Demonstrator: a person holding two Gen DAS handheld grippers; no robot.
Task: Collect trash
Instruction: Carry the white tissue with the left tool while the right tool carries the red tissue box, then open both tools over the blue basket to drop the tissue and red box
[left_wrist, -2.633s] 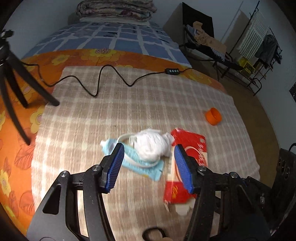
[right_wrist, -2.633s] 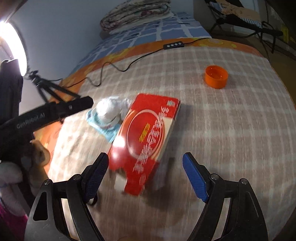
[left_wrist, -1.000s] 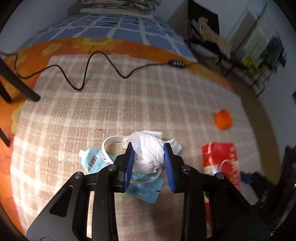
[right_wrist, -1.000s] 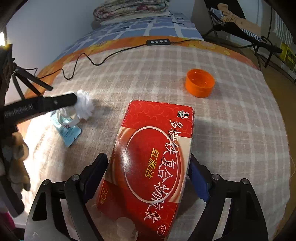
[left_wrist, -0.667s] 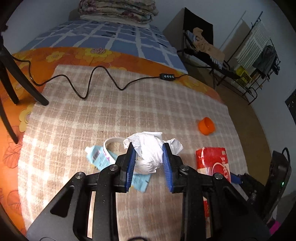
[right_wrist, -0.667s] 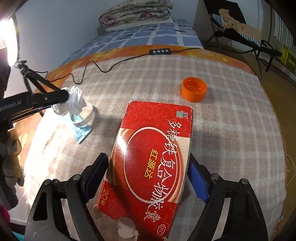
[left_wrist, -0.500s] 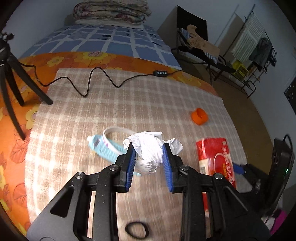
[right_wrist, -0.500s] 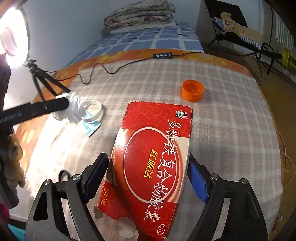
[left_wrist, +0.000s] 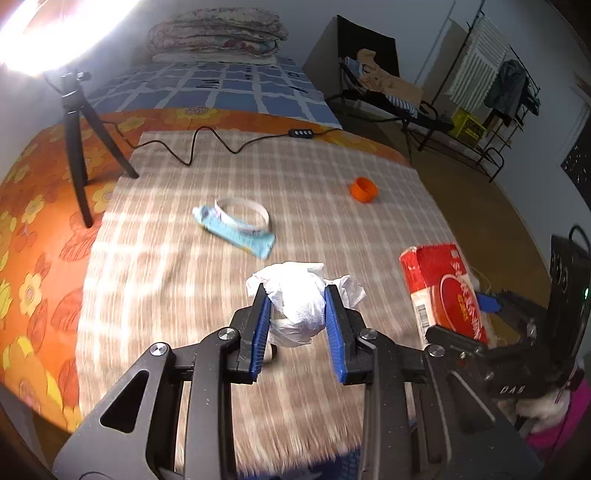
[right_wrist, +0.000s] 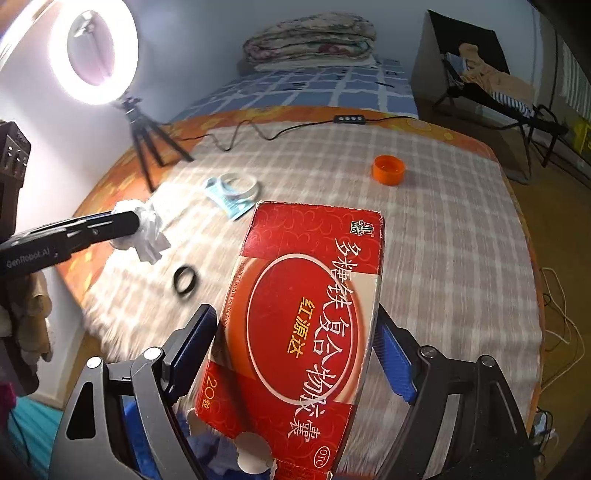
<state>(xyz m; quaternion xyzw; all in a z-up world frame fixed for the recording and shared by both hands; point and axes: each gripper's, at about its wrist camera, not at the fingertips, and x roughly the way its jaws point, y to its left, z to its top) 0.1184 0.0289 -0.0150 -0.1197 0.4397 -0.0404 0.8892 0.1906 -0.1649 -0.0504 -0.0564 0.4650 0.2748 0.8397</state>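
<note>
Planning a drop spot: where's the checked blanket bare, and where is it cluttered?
Bare: between orange cap and red box; also between black cable and tape ring. Crowded: tape ring on blue wrapper, black ring near the edge.

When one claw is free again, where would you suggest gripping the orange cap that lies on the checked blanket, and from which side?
I would take the orange cap across its outer wall, coming down from above. It lies flat with its open side up, apart from the tape ring and the wrapper, so a claw can straddle it. The wall is low, so the fingers would probably have to press into the checked blanket.
</note>
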